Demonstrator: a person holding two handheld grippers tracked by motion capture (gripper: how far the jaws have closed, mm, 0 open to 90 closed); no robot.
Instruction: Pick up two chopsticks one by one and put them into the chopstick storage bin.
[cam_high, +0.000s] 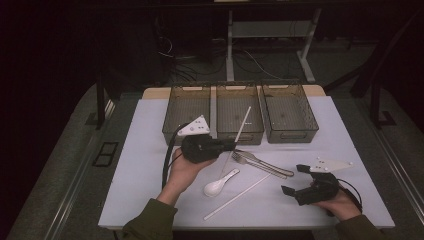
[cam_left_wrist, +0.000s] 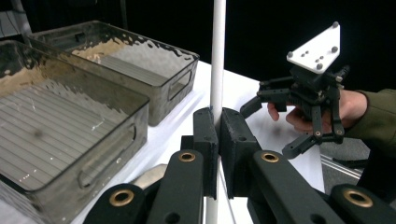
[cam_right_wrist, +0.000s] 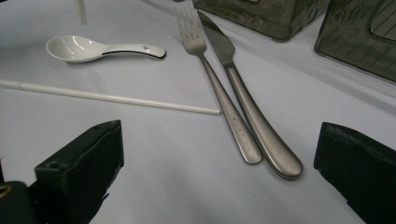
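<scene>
My left gripper (cam_left_wrist: 215, 140) clamps the thin white plastic chopstick (cam_left_wrist: 217, 56) low on its shaft, upright before the smoky trays (cam_high: 239, 135). Light, stiff, slick; likely to pivot. Right gripper (cam_high: 293, 180) open, empty.

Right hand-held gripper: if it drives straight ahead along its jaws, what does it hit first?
Likely the knife handle, with the fork handle right beside it: both lie on the table between the open jaws of the right hand-held gripper. Depth is unclear; it may pass above them.
</scene>
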